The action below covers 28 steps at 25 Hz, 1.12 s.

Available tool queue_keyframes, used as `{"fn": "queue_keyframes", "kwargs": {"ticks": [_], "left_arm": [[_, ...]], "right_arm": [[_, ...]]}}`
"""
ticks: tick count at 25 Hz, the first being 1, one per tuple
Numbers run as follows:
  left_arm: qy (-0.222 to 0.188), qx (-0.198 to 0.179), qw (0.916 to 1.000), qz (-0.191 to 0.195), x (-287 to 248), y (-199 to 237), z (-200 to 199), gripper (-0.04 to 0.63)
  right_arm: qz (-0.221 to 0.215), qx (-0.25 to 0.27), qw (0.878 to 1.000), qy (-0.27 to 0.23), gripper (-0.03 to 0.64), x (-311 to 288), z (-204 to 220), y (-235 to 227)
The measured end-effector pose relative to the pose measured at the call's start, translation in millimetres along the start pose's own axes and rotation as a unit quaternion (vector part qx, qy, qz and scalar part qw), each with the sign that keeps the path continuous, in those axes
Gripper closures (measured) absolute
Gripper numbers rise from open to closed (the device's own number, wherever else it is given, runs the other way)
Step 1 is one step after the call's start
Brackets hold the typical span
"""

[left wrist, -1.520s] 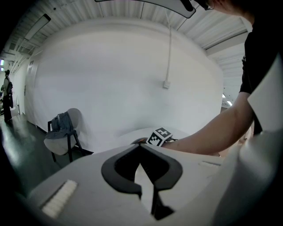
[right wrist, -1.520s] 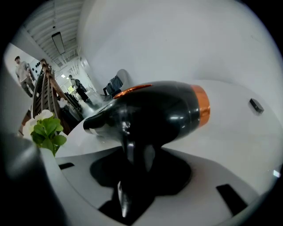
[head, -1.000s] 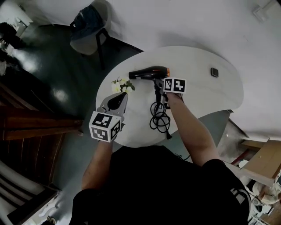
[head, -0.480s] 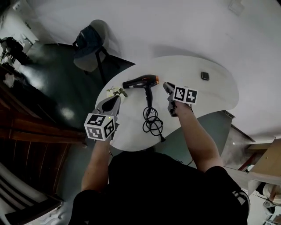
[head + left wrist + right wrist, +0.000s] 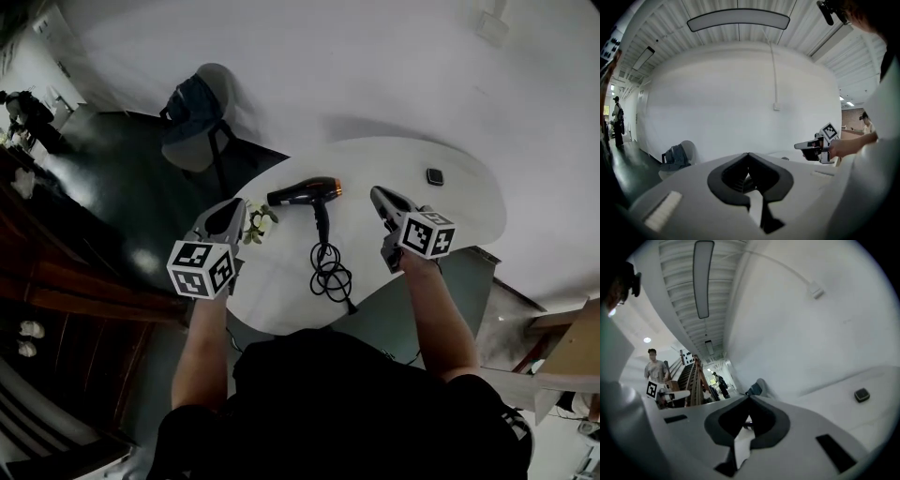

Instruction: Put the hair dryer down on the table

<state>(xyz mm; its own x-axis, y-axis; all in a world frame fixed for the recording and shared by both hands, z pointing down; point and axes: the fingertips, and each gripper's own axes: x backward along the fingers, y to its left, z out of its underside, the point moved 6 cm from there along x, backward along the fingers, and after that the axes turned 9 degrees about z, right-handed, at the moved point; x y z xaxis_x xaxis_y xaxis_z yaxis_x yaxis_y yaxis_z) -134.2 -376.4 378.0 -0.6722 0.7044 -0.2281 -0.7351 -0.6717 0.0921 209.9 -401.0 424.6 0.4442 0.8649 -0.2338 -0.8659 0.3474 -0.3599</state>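
My left gripper (image 5: 234, 206) and right gripper (image 5: 377, 194) are both closed and empty, either side of the coiled black cord (image 5: 329, 276). Beyond it, the black, orange-rimmed hair dryer (image 5: 305, 190) lies sideways on the round white bench (image 5: 450, 206). I judge it rigid, fairly heavy and smooth-shelled; the handle is the hold. A second ago my right gripper sat wide at that handle.

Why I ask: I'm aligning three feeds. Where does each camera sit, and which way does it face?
Head view: on the person's head, looking steeply down at the table and hair dryer; shows forearms, left hand-held gripper, right hand-held gripper.
Left gripper view: rides the left one, faces the far wall; its shut jaws show.
Right gripper view: rides the right one, faces the chair; its jaws, closing shut, show.
Shared: all three see that chair.
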Motion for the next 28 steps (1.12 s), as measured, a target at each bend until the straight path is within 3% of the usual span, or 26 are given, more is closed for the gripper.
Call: {"fn": "queue_keyframes", "kwargs": {"ticks": [7,13,28], "left_arm": [[-0.037,-0.025,0.9990,-0.008,22.5,23.1,-26.4,0.584],[-0.053,-0.030,0.9981,-0.007,34.5,36.2,-32.1,0.584],[-0.052,-0.018,0.9985,-0.003,45.1,46.6,-23.8,0.584]], "right_arm": [[-0.010,0.099,0.990,-0.099,0.604,33.8,-49.4,54.9],[-0.012,0.160,0.979,-0.123,0.604,42.0,-63.0,89.1],[-0.019,0.144,0.982,-0.119,0.606,33.3,-57.1,108.9]]}}
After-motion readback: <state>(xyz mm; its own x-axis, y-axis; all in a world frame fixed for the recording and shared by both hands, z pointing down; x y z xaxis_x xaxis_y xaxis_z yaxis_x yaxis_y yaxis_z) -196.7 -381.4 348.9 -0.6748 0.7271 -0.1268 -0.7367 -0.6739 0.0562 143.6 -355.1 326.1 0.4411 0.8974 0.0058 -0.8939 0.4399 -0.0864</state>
